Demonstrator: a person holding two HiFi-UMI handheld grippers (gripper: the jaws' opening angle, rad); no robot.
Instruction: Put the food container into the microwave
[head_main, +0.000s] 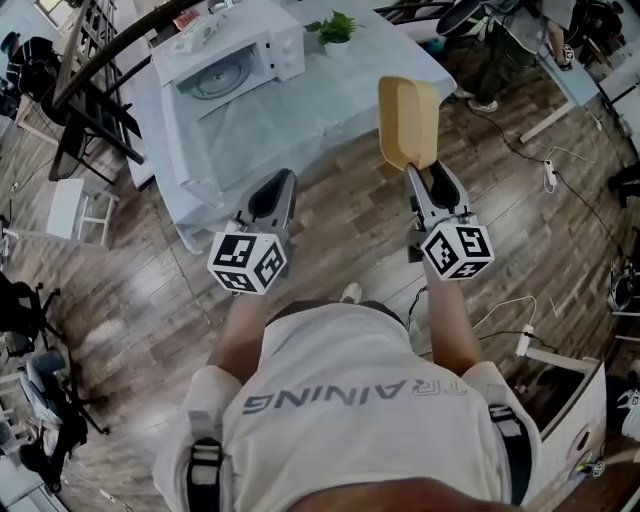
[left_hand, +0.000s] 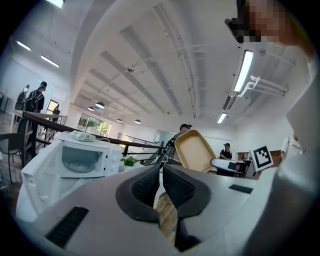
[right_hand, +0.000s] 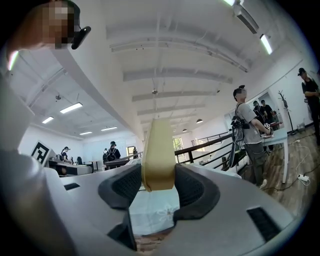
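A tan, shallow food container (head_main: 408, 120) is held upright in the air over the near right edge of the cloth-covered table (head_main: 330, 95). My right gripper (head_main: 420, 168) is shut on its lower rim. In the right gripper view the container's edge (right_hand: 158, 150) stands between the pads of the right gripper (right_hand: 158, 172). The white microwave (head_main: 230, 60) sits at the table's far left with its door open and its glass turntable (head_main: 215, 78) showing. My left gripper (head_main: 282, 180) hovers at the table's near edge, shut and empty. The left gripper view shows the left gripper (left_hand: 161, 172), the microwave (left_hand: 80, 160) and the container (left_hand: 195, 150).
A small green plant (head_main: 335, 27) stands on the table right of the microwave. A black railing and chairs (head_main: 90, 110) and a white stool (head_main: 75, 205) are at the left. Cables and a power strip (head_main: 548, 175) lie on the wooden floor at the right. People stand far right (head_main: 500, 50).
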